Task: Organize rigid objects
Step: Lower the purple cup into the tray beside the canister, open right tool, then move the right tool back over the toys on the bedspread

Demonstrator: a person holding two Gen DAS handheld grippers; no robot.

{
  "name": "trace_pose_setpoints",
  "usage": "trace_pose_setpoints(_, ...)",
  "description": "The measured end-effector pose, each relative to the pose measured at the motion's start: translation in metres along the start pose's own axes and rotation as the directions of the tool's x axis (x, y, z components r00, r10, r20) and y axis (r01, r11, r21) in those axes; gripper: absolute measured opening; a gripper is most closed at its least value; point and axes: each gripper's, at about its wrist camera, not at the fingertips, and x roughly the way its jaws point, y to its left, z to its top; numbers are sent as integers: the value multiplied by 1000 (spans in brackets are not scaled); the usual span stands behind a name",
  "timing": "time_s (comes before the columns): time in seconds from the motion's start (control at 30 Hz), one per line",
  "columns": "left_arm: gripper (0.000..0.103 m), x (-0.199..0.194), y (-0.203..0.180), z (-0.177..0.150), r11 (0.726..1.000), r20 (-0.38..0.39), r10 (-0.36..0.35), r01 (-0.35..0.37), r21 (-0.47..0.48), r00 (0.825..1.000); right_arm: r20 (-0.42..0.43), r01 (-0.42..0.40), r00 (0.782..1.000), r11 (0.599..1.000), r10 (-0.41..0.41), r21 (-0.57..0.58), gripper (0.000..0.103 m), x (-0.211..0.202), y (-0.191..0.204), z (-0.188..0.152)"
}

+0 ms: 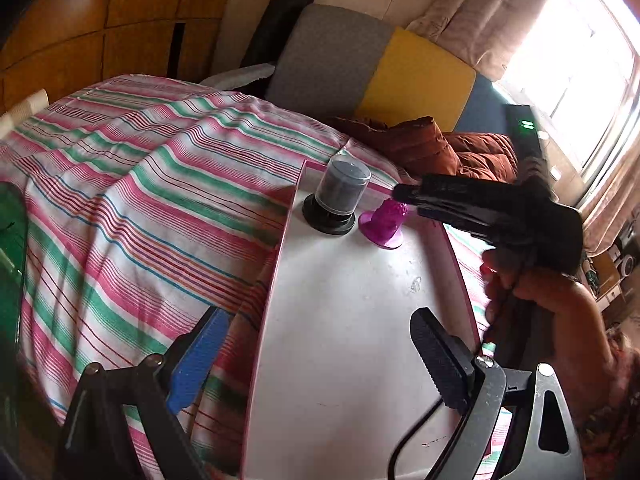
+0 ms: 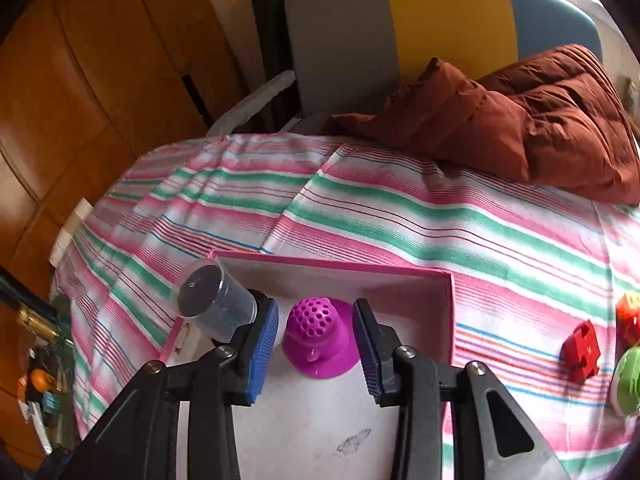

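Observation:
A pink-rimmed white tray (image 1: pixel 360 320) (image 2: pixel 400 280) lies on the striped bed. In it stand a clear cylindrical container with dark contents on a black base (image 1: pixel 338 196) (image 2: pixel 214 306) and a magenta perforated dome on a flared base (image 1: pixel 385 222) (image 2: pixel 320 334). My right gripper (image 2: pixel 316 344) is open, its blue pads on either side of the dome, apart from it; in the left wrist view it reaches in from the right (image 1: pixel 404 196). My left gripper (image 1: pixel 316 364) is open and empty over the tray's near end.
A striped sheet (image 2: pixel 400 208) covers the bed. A brown quilted jacket (image 2: pixel 520 120) lies at the back right. Red blocks (image 2: pixel 582 350) and a green object (image 2: pixel 628 380) lie on the sheet right of the tray. Wooden cabinets stand at left.

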Motion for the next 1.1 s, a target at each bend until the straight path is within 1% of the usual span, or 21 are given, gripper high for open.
trace_pose_setpoints(0.07, 94, 0, -1, -1, 1000, -2, -10, 10, -1, 1000, 20, -22, 1000, 999, 22, 34, 40, -13, -5, -5)
trace_pose_setpoints(0.23, 94, -1, -9, -6, 999, -16, -33, 33, 9, 999, 36, -19, 999, 998, 17, 63, 41, -42, -16, -21)
trace_pose_setpoints(0.37, 94, -2, -17, -10, 999, -33, -51, 51, 17, 998, 52, 20, 998, 999, -22, 44, 41, -64, -23, -37)
trace_pose_setpoints(0.53, 96, -8, -29, -17, 996, -31, -73, 74, 40, 997, 47, 93, 995, 996, -93, 14, 42, -86, -36, -61)
trace_pose_setpoints(0.67, 97, -14, -44, -21, 991, -22, -104, 105, 77, 994, 33, 122, 992, 992, -122, 16, 42, -102, -55, -84)
trace_pose_setpoints(0.8, 99, -18, -62, -26, 984, -31, -132, 135, 117, 991, 28, 155, 987, 987, -156, 32, 42, -118, -77, -108)
trace_pose_setpoints(0.97, 100, -21, -84, -31, 972, -49, -171, 177, 154, 984, 23, 214, 976, 974, -216, 71, 42, -144, -111, -138)
trace_pose_setpoints(1.1, 100, -22, -106, -36, 959, -67, -200, 209, 190, 978, 50, 269, 960, 957, -275, 106, 42, -169, -137, -157)
